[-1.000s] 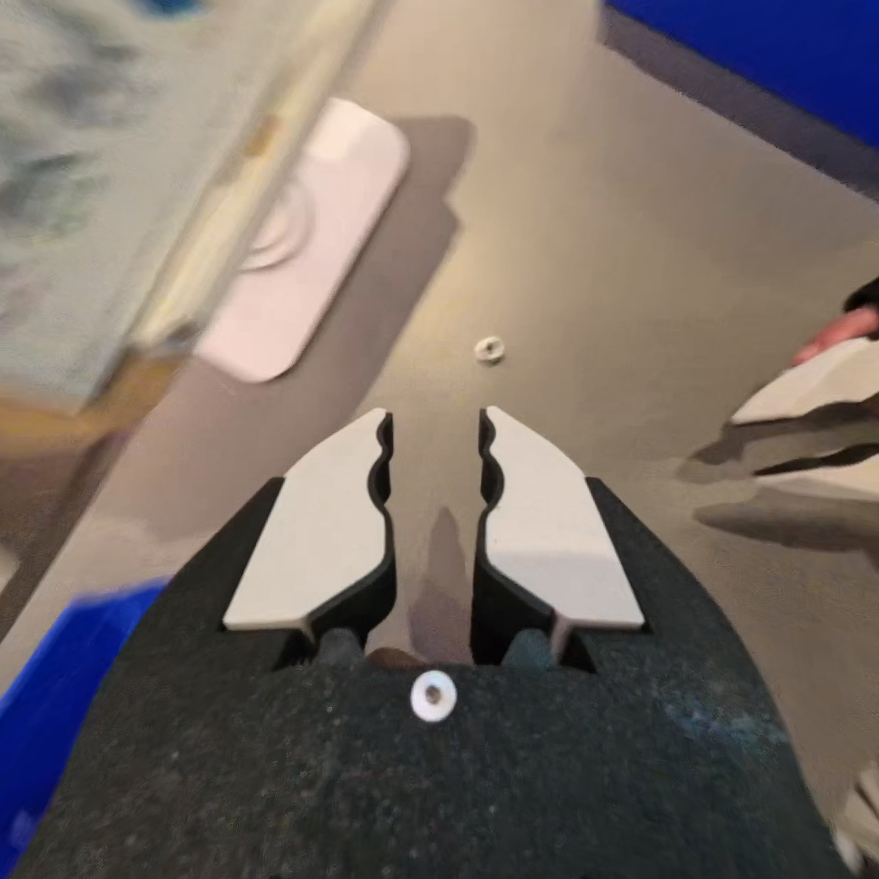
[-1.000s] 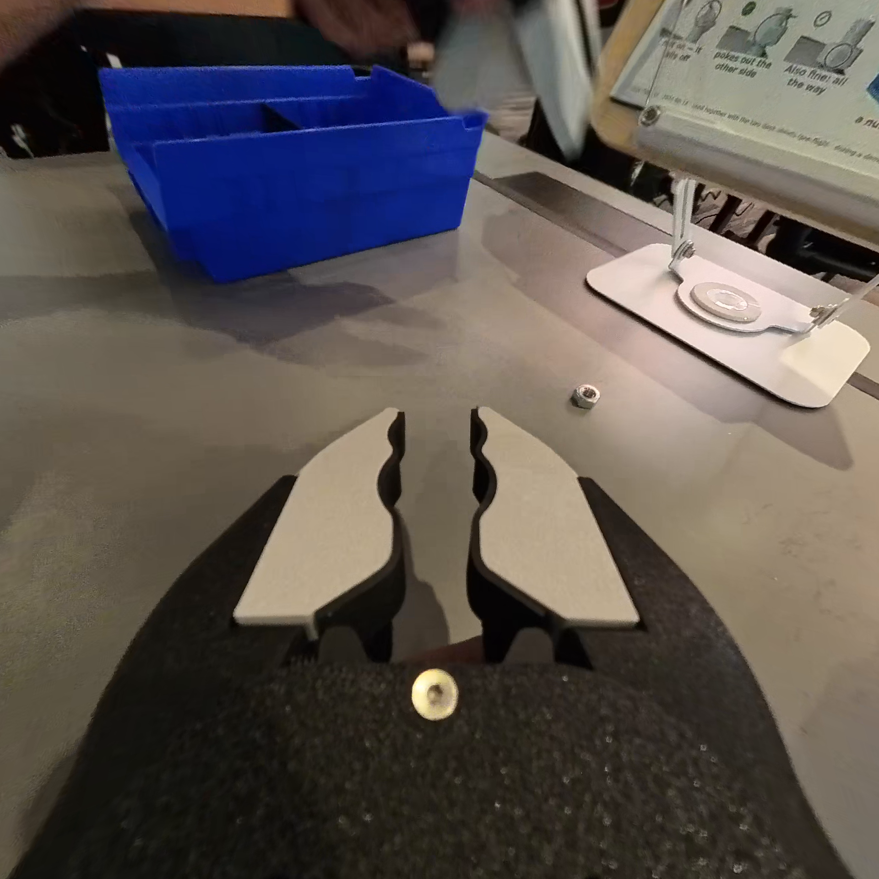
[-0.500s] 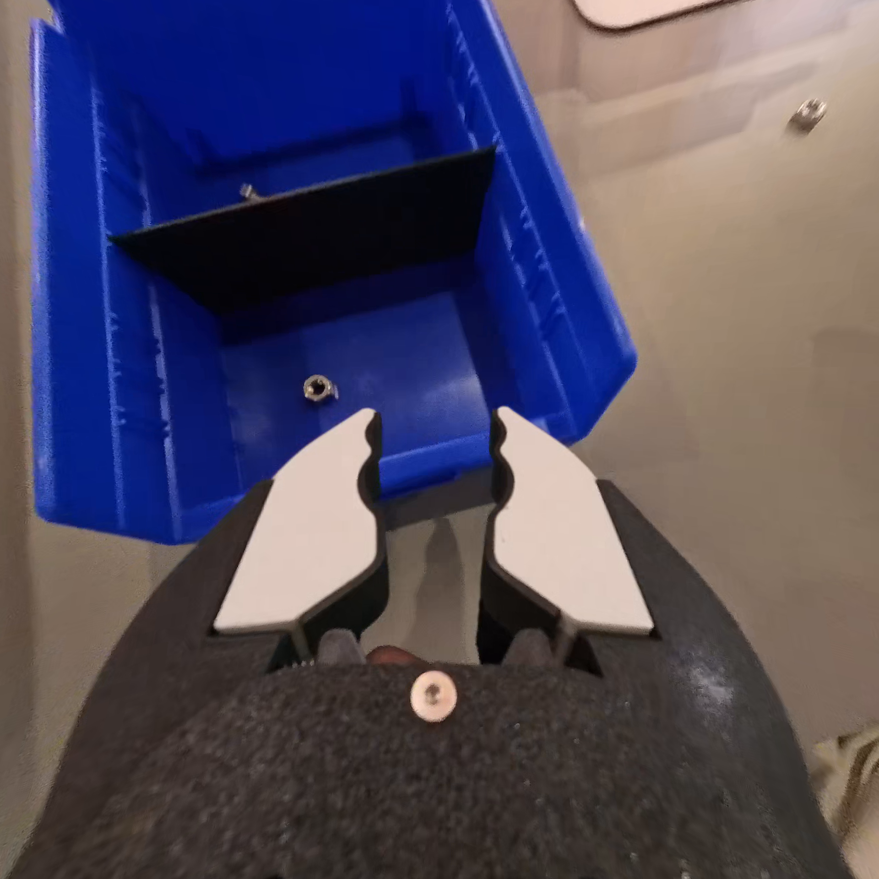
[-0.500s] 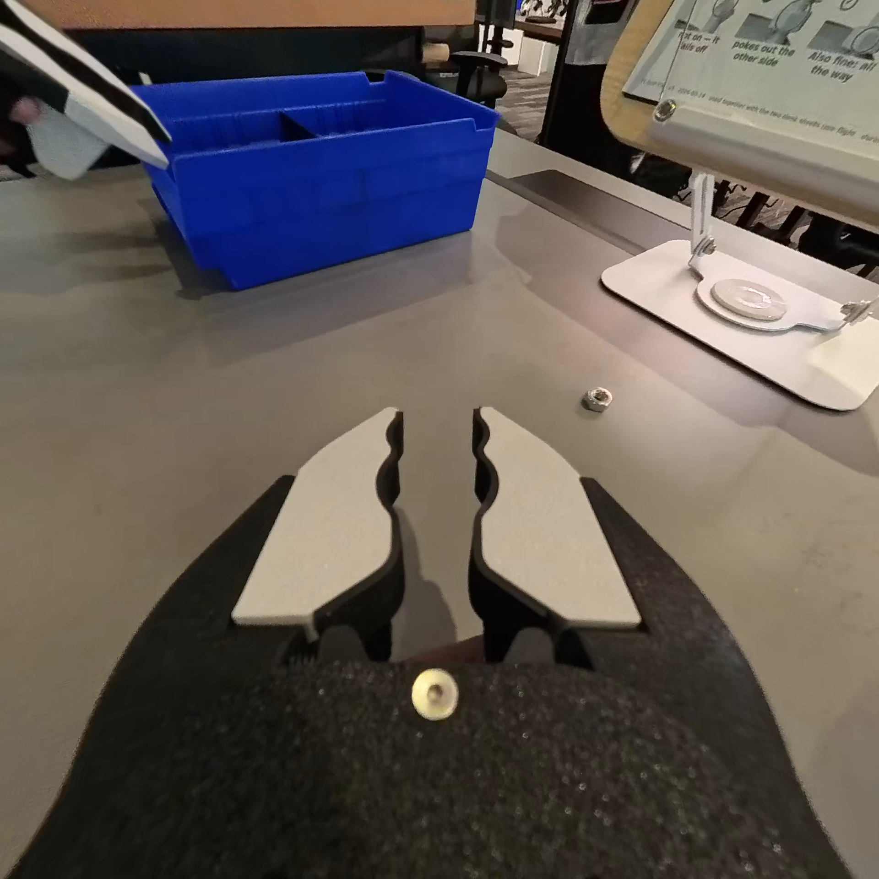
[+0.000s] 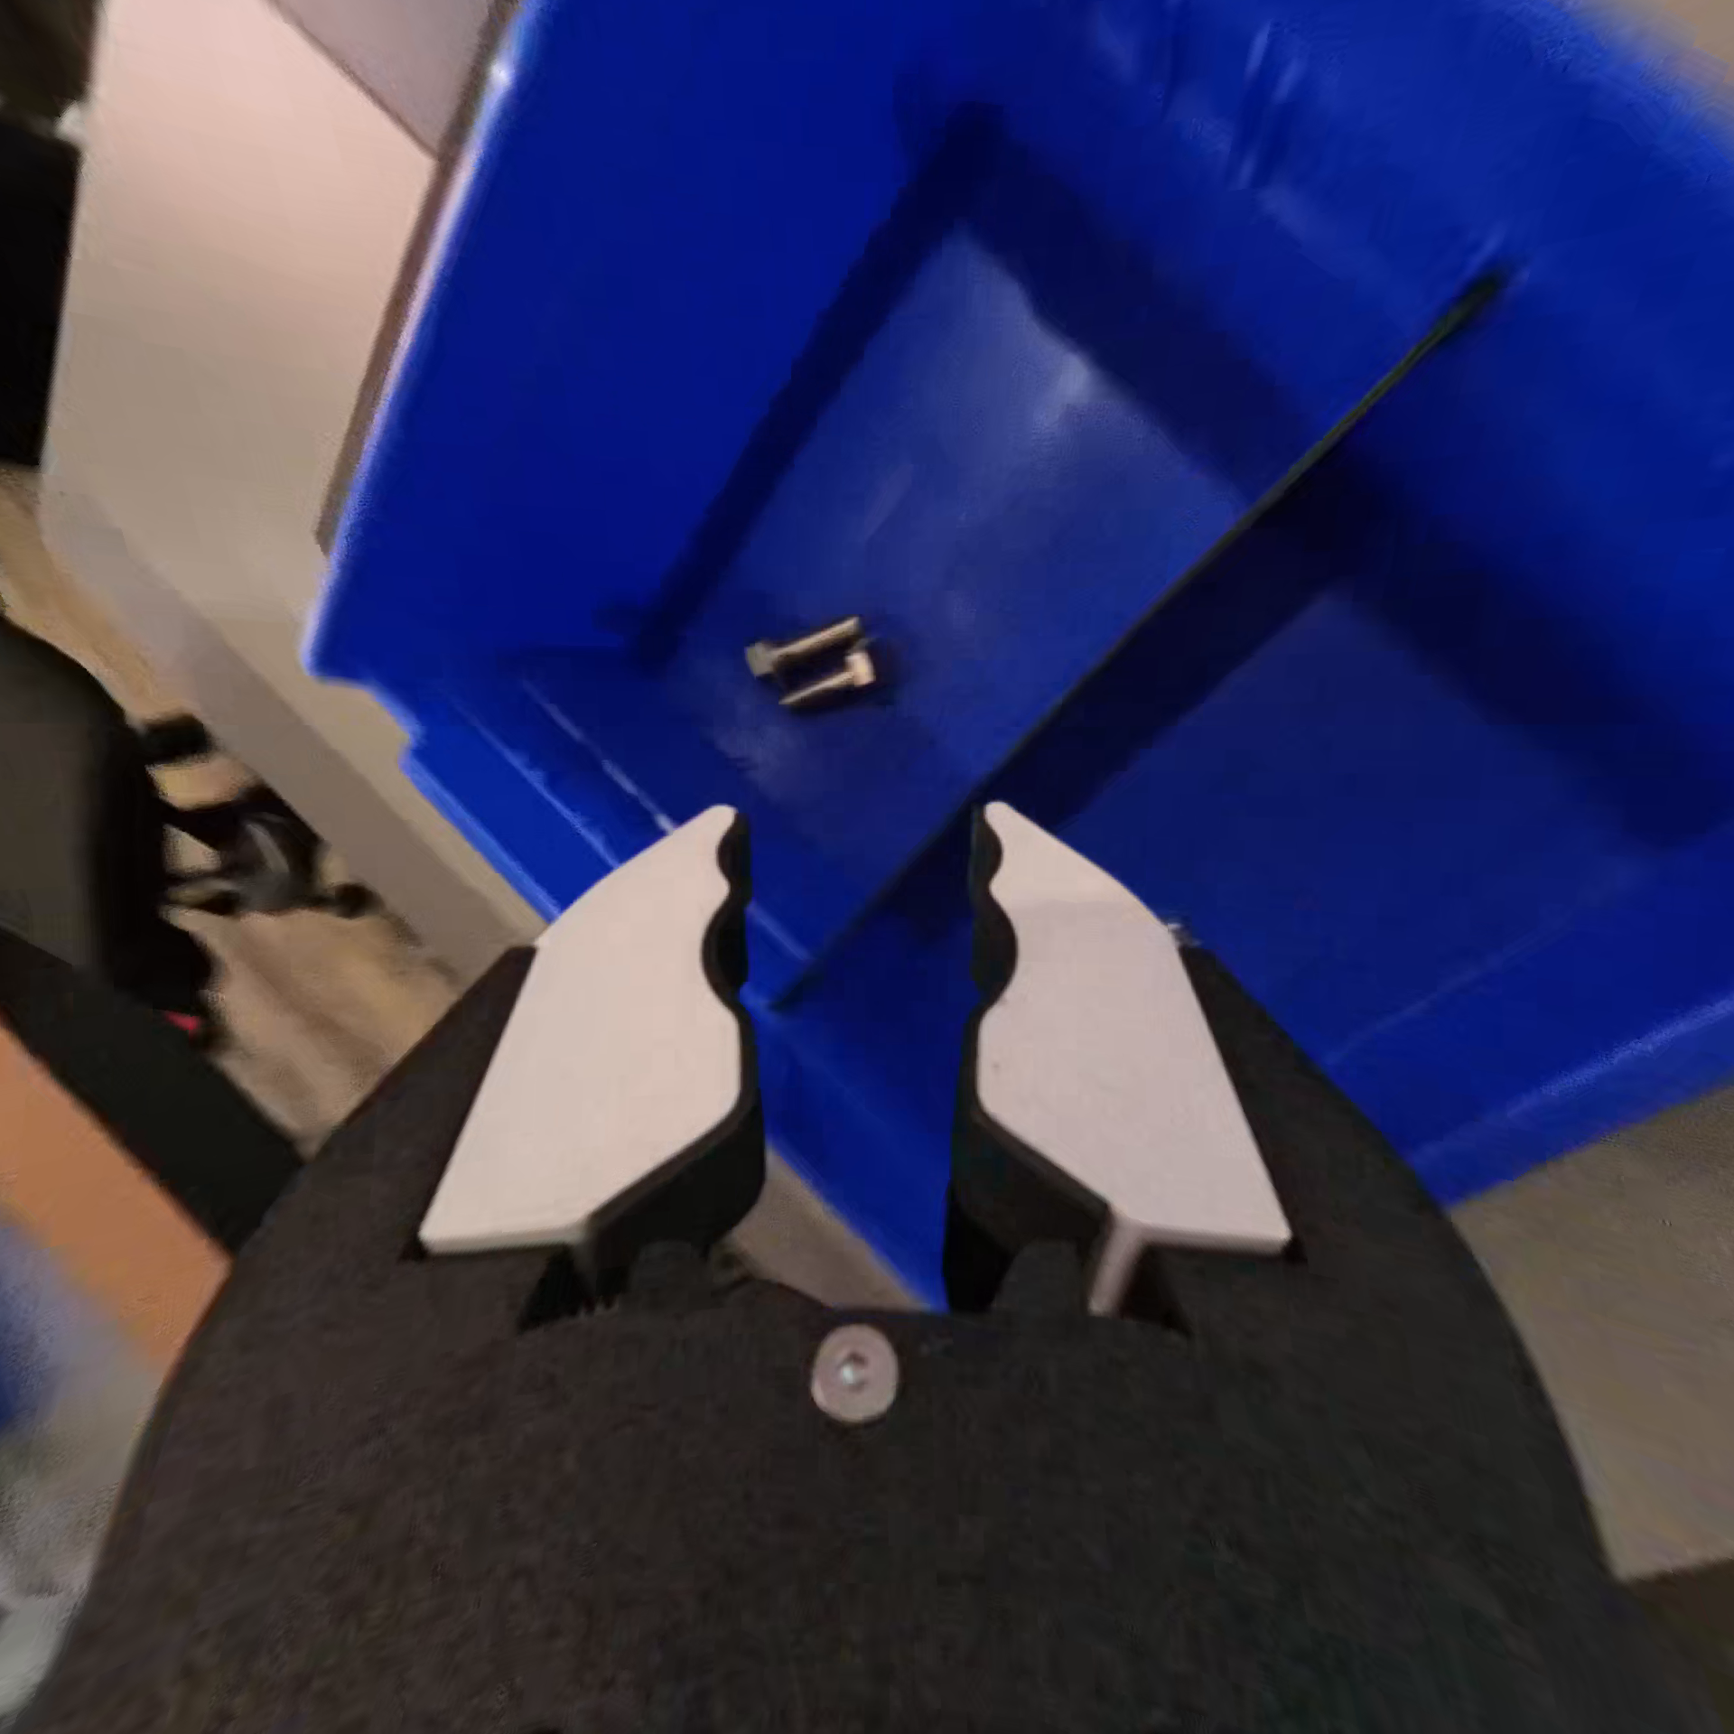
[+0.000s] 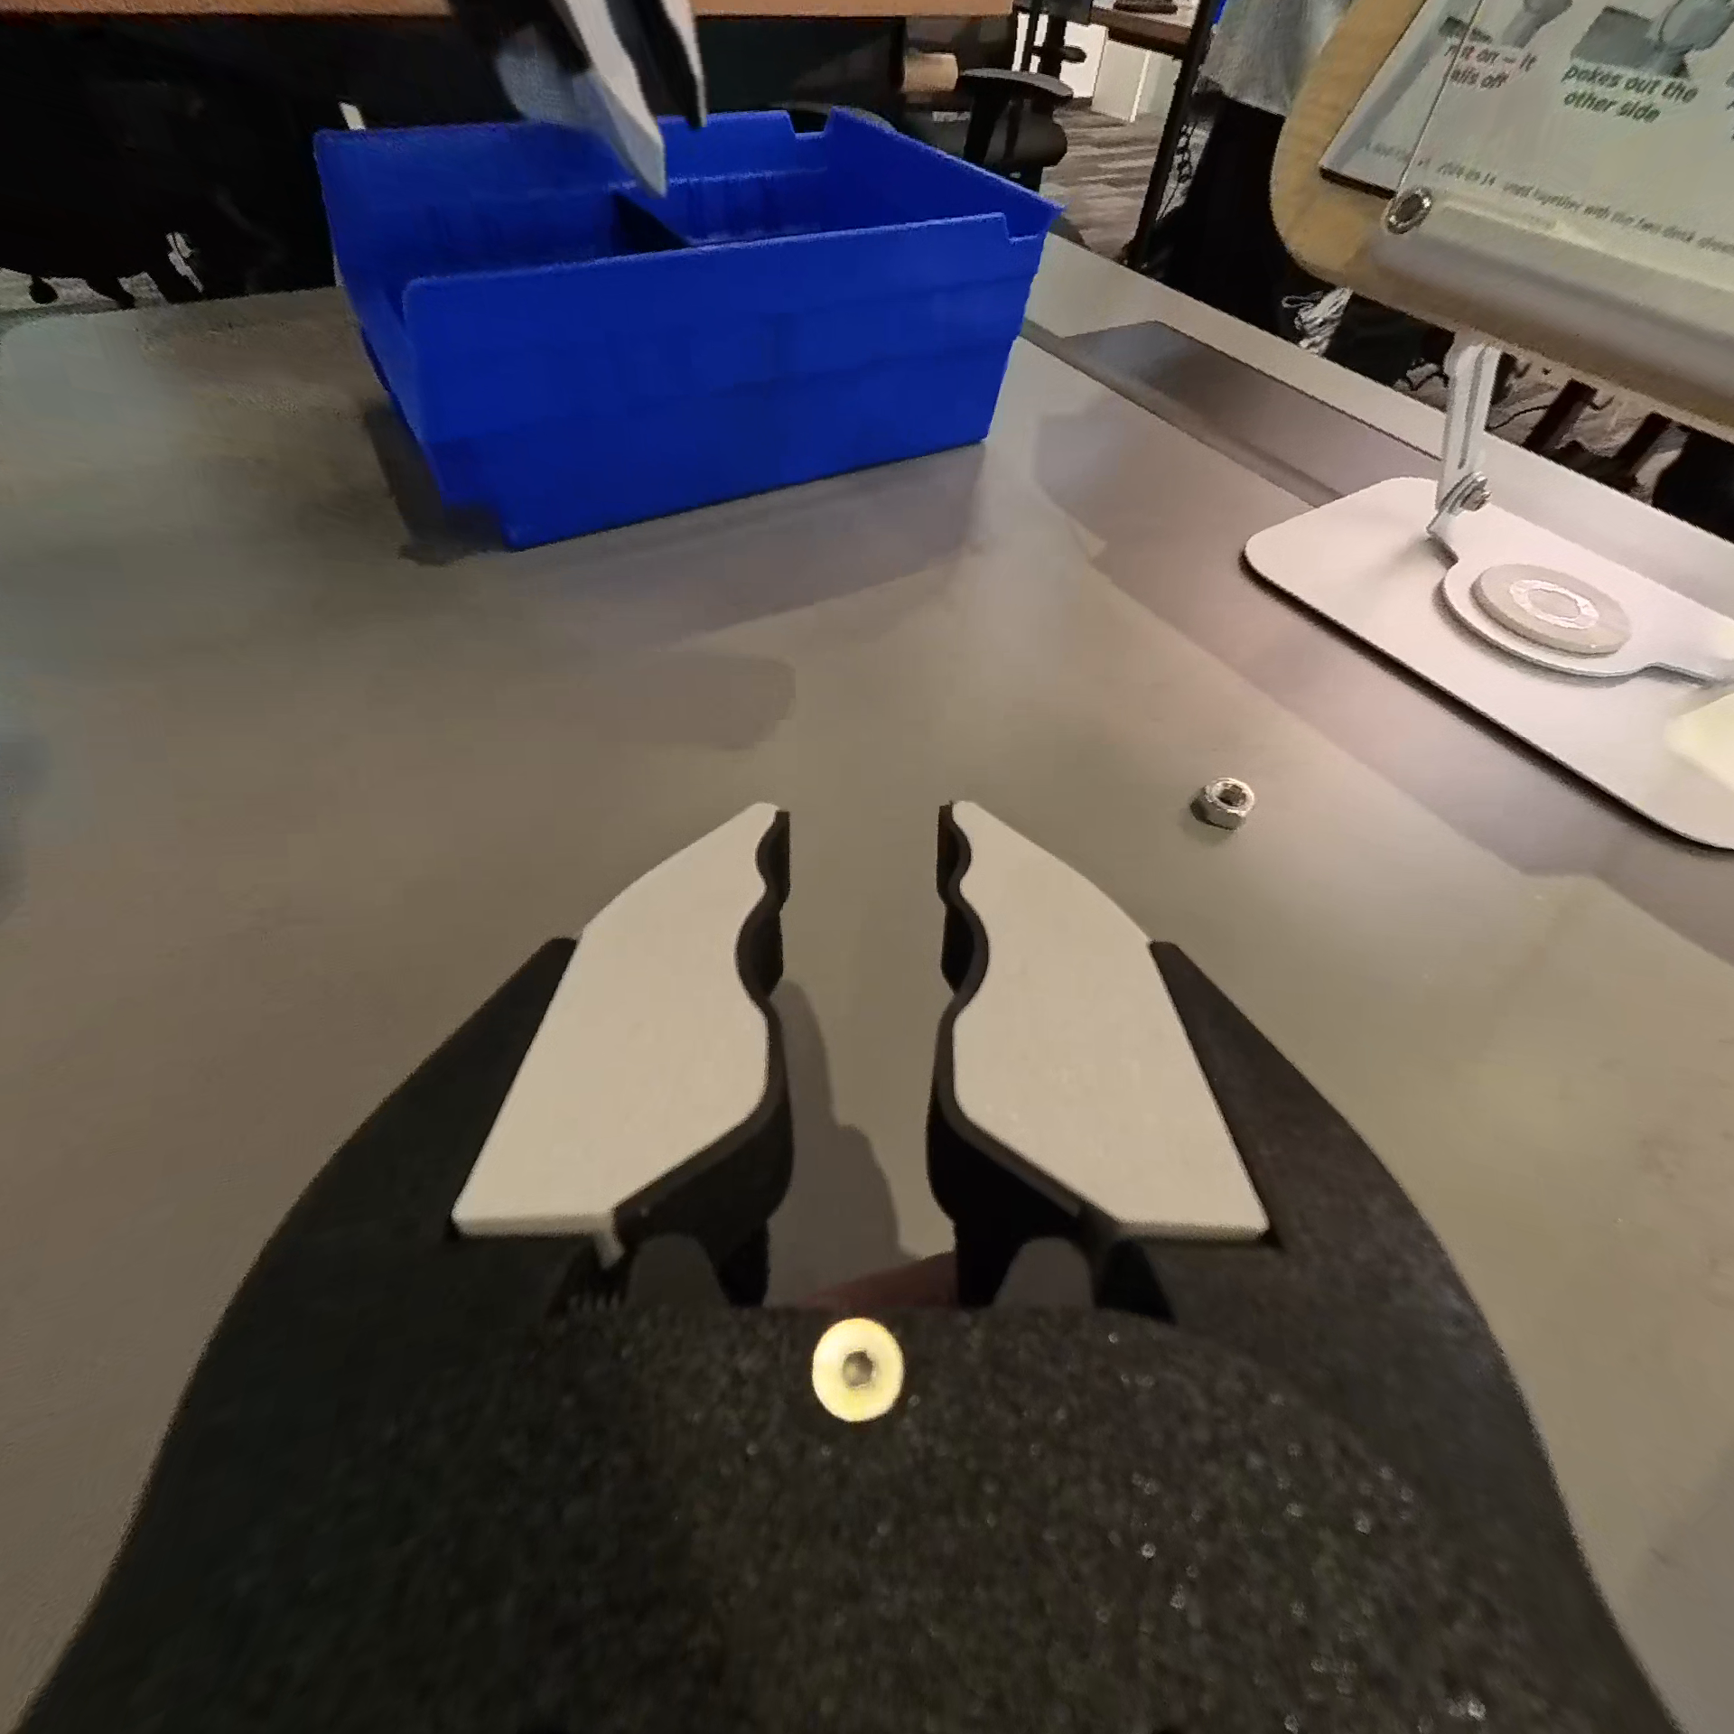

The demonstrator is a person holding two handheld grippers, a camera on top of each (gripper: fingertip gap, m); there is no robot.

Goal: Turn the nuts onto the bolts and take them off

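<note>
A blue bin point(image 5: 1220, 235) with a black divider point(image 5: 1173, 600) fills the left wrist view. Two small bolts point(image 5: 814, 662) lie side by side on the floor of one compartment. My left gripper point(image 5: 854, 826) is open and empty, held above the bin's near rim; it also shows in the right wrist view point(image 6: 619, 103) above the bin point(image 6: 694, 375). A loose metal nut point(image 6: 1222, 803) lies on the grey table point(image 6: 469, 751), to the right of and a little beyond my right gripper point(image 6: 863, 821), which is open, empty and low over the table.
A white stand base point(image 6: 1464, 638) with a round disc holds a tilted instruction board point(image 6: 1548, 141) at the right. The table's edge and a chair base on the floor point(image 5: 235, 844) show left of the bin. Dark chairs stand behind the table. Left tips to right tips: about 40 cm. The loose metal nut point(image 6: 1222, 803) is about 15 cm from my right fingertips and 40 cm from my left.
My left gripper has swung from over the table to above the bin, first over the compartment with a nut, now over the one with the bolts. My right gripper has barely moved.
</note>
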